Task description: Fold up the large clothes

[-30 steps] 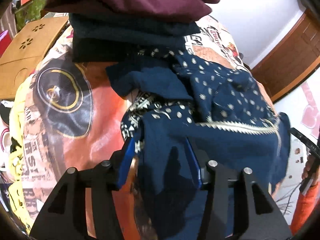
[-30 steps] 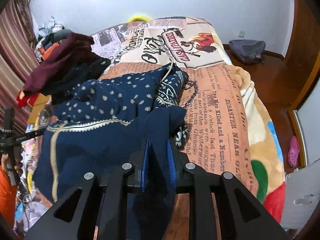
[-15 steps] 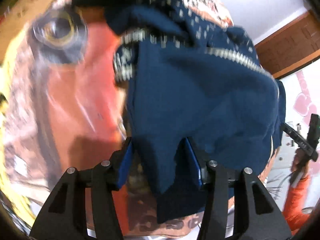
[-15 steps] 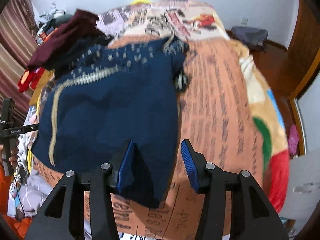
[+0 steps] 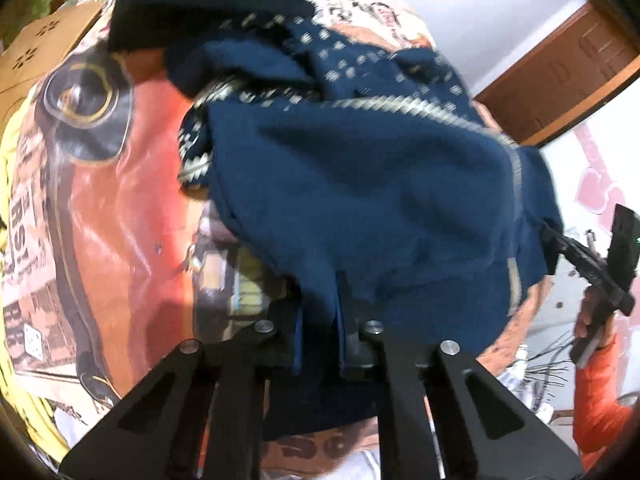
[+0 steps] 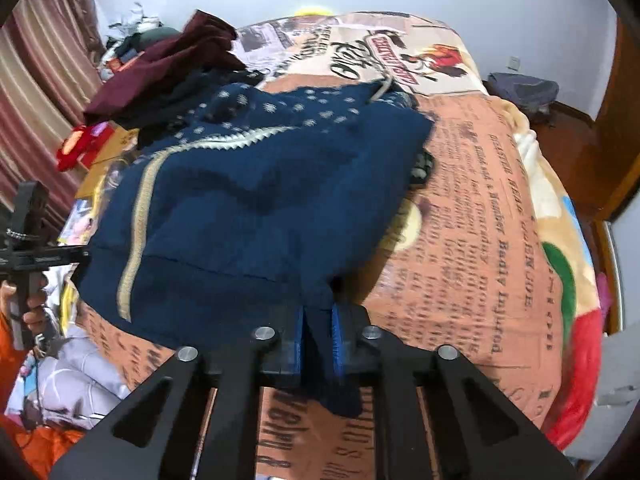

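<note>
**A:** So where are we with the navy sweater [image 6: 248,208]?

**B:** We've got both ends of its near edge. Our left gripper [image 5: 318,320] is pinching a fold of the blue knit between its blue pads, and our right gripper [image 6: 316,332] is clamped on the other corner the same way, with a tail of fabric hanging down below the fingers.

**A:** And the rest of it?

**B:** Spread over the printed blanket [image 6: 480,208] on the bed, plain navy part nearest us, the dotted section and the cream zigzag trim [image 6: 224,142] further back. Left view is kinda blurry, so we can't really tell how flat it lies on that side.

**A:** What's behind it?

**B:** A pile of other clothes: a maroon garment [image 6: 168,64] on top of darker stuff, touching the far left edge of the sweater. Just beside that pile there's a tan cardboard box [image 5: 44,48]. From the right view we can also see a grey bag [image 6: 524,90] on the floor by the wall, well apart from everything.
</note>
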A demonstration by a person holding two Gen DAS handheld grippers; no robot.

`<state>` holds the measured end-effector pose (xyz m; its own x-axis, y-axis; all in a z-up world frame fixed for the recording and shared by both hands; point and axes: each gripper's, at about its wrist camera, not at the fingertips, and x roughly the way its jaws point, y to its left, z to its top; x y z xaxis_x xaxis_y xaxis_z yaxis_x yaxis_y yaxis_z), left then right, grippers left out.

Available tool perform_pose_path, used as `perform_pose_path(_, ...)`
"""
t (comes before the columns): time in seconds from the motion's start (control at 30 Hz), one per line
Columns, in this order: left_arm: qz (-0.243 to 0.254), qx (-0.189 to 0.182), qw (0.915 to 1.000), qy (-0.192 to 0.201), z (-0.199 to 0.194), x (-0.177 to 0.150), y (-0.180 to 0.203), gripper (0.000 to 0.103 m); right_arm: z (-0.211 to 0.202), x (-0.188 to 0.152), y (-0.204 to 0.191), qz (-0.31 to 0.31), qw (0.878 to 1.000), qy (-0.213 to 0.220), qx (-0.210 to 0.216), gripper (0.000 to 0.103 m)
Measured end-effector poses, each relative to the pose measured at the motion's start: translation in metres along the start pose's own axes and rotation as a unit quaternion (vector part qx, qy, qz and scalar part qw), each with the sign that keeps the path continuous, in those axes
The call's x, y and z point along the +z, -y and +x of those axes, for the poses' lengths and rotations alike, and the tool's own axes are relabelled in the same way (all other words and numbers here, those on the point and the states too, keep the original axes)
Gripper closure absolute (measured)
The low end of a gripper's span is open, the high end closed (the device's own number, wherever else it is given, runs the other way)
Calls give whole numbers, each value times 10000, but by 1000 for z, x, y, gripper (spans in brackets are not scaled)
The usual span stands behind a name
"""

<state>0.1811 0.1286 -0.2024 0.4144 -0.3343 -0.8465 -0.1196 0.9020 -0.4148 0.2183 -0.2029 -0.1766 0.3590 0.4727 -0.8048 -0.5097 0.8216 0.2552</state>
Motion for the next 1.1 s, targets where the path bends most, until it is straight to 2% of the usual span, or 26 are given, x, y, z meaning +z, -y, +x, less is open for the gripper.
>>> perform_pose_path(0.13,41,-237,9986,464,-30,24,8,93,-14,20,-4,-20,9994,292,207,95)
perform_pose_path(0.27,122,-518,9930,1058,-64,59,21,93,-32,52,-3,19,9971,700,294,95)
perform_pose_path(0.43,138,-356,9861,1619,-84,102,22,93,-39,95,-2,1,9939,1090,173,95)
perform_pose_path(0.53,-71,-66,9811,1932,-83,128,10,93,-33,118,3,22,9924,1226,102,95)
perform_pose_path(0.63,-353,158,9809,1905,-61,151,-10,93,-15,139,12,154,9928,1184,80,95)
perform_pose_path(0.7,-487,450,9818,1778,-37,164,-22,93,3,147,19,190,9939,1090,-31,95)
perform_pose_path(0.77,-616,733,9834,1540,-3,174,-37,93,30,155,27,267,9957,877,-146,95)
perform_pose_path(0.8,-672,822,9843,1407,13,176,-43,93,30,155,27,267,9957,877,-146,95)
perform_pose_path(0.9,-756,946,9878,977,53,178,-55,93,70,160,39,419,9976,507,-209,95)
perform_pose_path(1.0,-562,1080,9886,886,67,169,-50,92,93,155,46,504,9982,262,-178,95)
perform_pose_path(1.1,-53,1452,9854,891,68,164,-35,90,98,148,46,508,9983,198,-190,93)
